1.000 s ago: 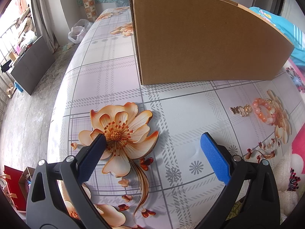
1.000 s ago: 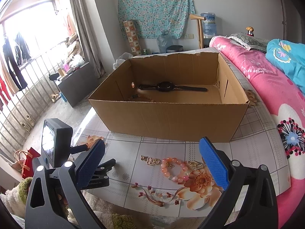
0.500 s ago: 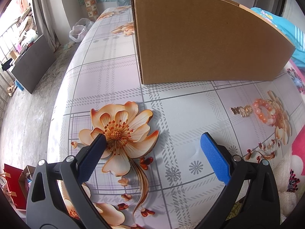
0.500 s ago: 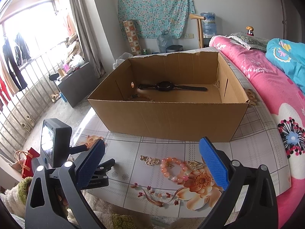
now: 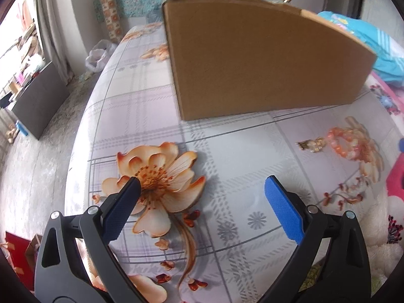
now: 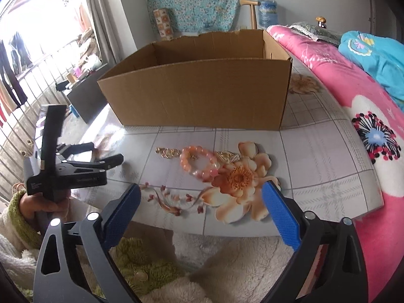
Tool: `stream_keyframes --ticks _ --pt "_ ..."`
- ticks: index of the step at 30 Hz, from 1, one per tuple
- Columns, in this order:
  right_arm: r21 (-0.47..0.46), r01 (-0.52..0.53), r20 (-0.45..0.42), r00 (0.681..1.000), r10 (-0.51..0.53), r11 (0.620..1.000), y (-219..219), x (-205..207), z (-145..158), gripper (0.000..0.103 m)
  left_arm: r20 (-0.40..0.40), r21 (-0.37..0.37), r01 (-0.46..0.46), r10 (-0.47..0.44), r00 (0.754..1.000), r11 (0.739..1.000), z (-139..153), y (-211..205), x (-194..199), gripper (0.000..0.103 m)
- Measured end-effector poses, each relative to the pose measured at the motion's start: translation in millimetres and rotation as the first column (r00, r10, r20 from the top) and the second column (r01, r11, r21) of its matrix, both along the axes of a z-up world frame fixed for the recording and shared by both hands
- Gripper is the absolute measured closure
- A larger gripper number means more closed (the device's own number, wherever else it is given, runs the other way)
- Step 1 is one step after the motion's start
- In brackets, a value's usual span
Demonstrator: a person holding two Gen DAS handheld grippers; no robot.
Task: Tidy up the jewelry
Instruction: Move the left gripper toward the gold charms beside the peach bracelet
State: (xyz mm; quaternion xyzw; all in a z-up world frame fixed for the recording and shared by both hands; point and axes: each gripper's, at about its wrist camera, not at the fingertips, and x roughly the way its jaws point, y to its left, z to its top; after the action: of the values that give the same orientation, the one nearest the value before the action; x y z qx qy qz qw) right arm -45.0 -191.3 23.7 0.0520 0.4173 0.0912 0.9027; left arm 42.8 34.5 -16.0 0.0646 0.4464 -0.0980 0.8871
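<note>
A pink bead bracelet (image 6: 199,161) lies on the flowered tablecloth, a gold chain piece (image 6: 168,152) to its left and a gold comb-like piece (image 6: 228,156) to its right. Behind them stands an open cardboard box (image 6: 197,93). My right gripper (image 6: 200,192) hovers just in front of the bracelet; its jaws are closing a little but stand wide, nothing between them. In the left wrist view the bracelet (image 5: 347,145) and gold piece (image 5: 311,146) lie far right, and my left gripper (image 5: 202,185) stands open over a printed flower, empty. The left gripper (image 6: 101,155) also shows in the right wrist view.
A pink floral quilt (image 6: 353,101) and a blue garment (image 6: 378,58) lie along the right of the table. A hand in a fluffy green-cuffed sleeve (image 6: 22,209) holds the left gripper. The table's near edge (image 6: 227,234) runs just under the right gripper.
The right gripper has dropped and moved in toward the bracelet, so the inside of the box is now hidden behind its front wall. The left gripper has barely shifted.
</note>
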Motion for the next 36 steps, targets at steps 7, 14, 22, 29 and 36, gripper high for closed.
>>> stream_keyframes --ticks 7,14,22,29,36 --pt "0.054 0.011 -0.049 0.999 -0.008 0.998 1 16 -11 0.038 0.065 -0.048 0.171 -0.167 0.984 0.984 15 -28 -12 0.037" --pt "0.063 -0.054 -0.101 0.993 0.060 0.997 26 32 -28 0.053 0.055 0.024 0.316 -0.316 0.947 0.949 11 -61 -10 0.055" --pt "0.079 -0.083 -0.099 0.991 0.090 0.993 39 34 -33 0.053 0.016 0.009 0.325 -0.325 0.945 0.946 6 -62 -4 0.055" --pt "0.114 -0.108 -0.105 0.987 0.120 0.988 36 36 -44 0.063 -0.003 0.040 0.285 -0.285 0.959 0.958 3 -61 2 0.064" --pt "0.144 -0.089 -0.099 0.990 0.104 0.986 20 45 -45 0.067 -0.017 0.030 0.257 -0.256 0.966 0.966 2 -61 7 0.069"
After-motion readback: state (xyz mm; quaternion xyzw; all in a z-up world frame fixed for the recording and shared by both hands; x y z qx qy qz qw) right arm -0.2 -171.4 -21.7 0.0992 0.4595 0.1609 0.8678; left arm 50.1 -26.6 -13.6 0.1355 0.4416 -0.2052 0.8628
